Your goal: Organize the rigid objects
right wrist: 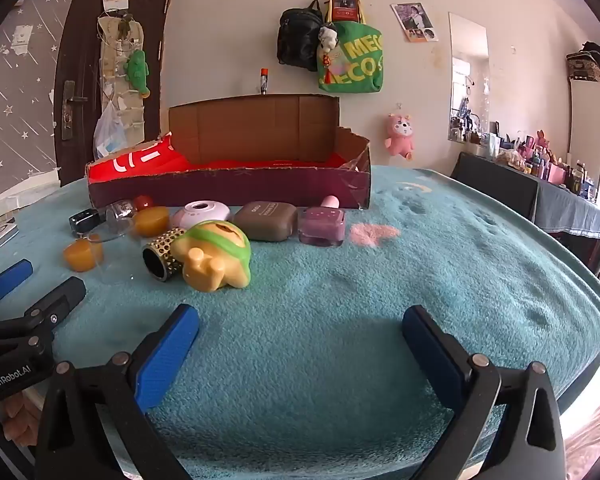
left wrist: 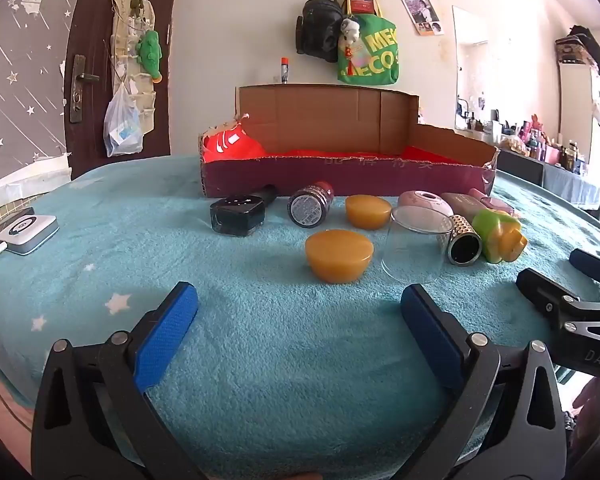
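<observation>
A: Where do things stand?

B: Both the left gripper and right gripper hover with fingers spread wide, grasping nothing. The objects lie in a row on the table just in front of the cardboard box.

A: Which needs care?

B: The clear glass cup, upside down beside the nearer amber puck: likely slippery and fragile. Pinch across its wall gently. The puck looks stiff and solid; grip its flat sides.

Left claw, right claw wide apart (empty).
</observation>
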